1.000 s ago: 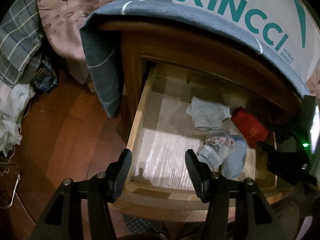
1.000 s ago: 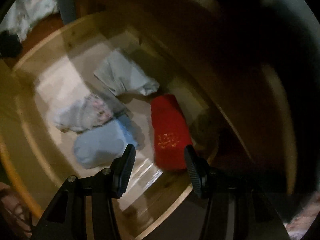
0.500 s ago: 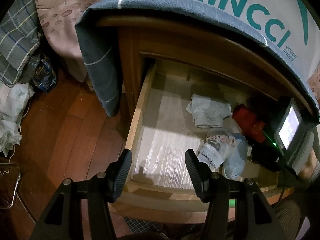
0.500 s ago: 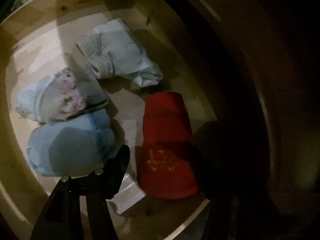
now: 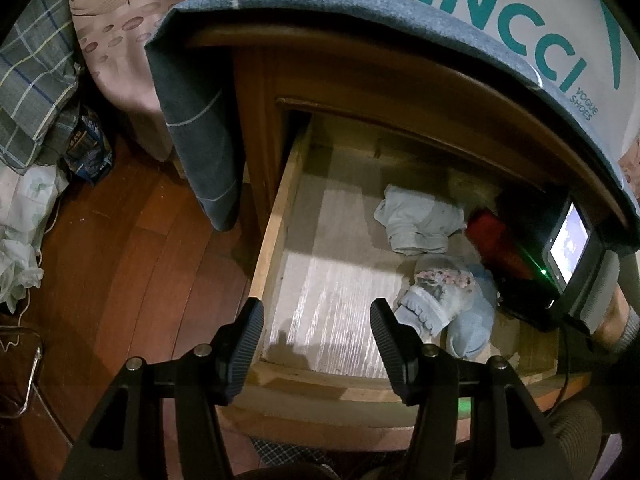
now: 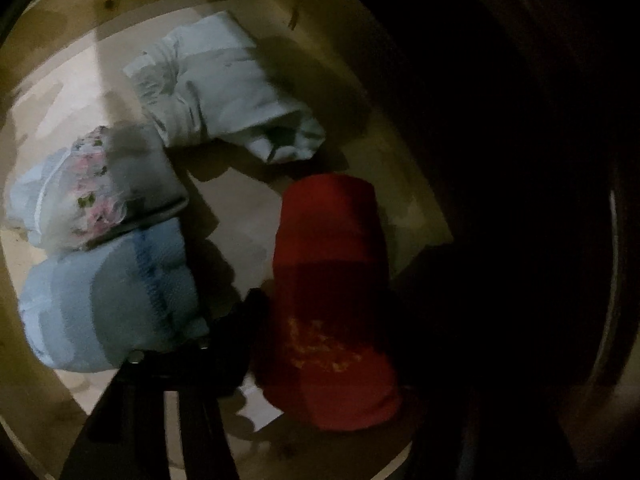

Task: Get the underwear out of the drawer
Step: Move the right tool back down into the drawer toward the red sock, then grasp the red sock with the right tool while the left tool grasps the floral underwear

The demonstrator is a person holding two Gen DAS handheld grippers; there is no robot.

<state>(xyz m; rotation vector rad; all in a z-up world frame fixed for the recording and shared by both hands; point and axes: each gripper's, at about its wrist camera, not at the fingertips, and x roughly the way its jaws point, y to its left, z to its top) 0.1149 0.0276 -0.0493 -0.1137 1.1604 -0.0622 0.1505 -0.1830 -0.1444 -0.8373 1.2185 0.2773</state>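
**Bright strip in the drawer, deep shade on the right**

The left wrist view is sharp, with strong fisheye bending and black corners. Light falls on the front of the drawer floor (image 5: pixel 340 320), while the back lies in shadow under the cabinet top. A small screen (image 5: pixel 568 240) glows white, with a green lamp beside it. The right wrist view is dim, soft and grainy; its right half is almost black. The red underwear (image 6: pixel 328 280) is darkened low down, and the right gripper's far finger is lost in shade.
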